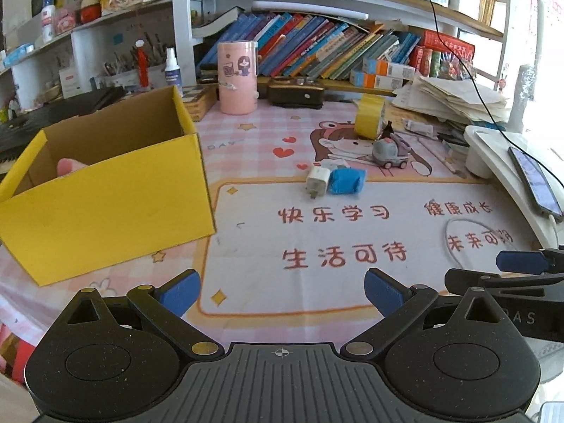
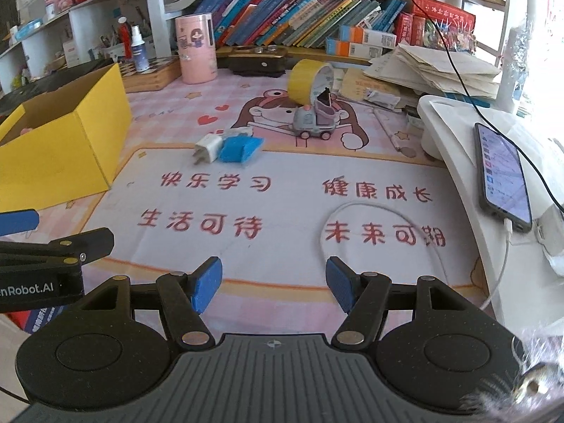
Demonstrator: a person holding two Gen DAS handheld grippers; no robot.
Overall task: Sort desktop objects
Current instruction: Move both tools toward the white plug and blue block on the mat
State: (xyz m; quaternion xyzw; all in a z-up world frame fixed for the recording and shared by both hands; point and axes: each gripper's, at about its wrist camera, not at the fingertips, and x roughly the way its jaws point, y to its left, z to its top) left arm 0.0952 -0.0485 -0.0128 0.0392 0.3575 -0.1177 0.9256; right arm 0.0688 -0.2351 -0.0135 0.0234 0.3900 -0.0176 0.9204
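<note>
While both tools hover over the printed desk mat (image 1: 246, 232), we hold the left gripper (image 1: 282, 292) with its ribbed blue pads wide apart and empty, and the right gripper (image 2: 274, 287) likewise parted on nothing. Ahead of the left tongs and off to their left stands a yellow cardboard box (image 1: 116, 208), open-topped, with something pink inside. Straight ahead of both pairs, well apart from the pads, a boxy white charger plug (image 2: 208, 148) touches a crumpled blue packet (image 2: 239, 149); beyond them sit a rounded grey toy truck (image 2: 313, 123) and a glossy yellow tape roll (image 2: 305, 81)
</note>
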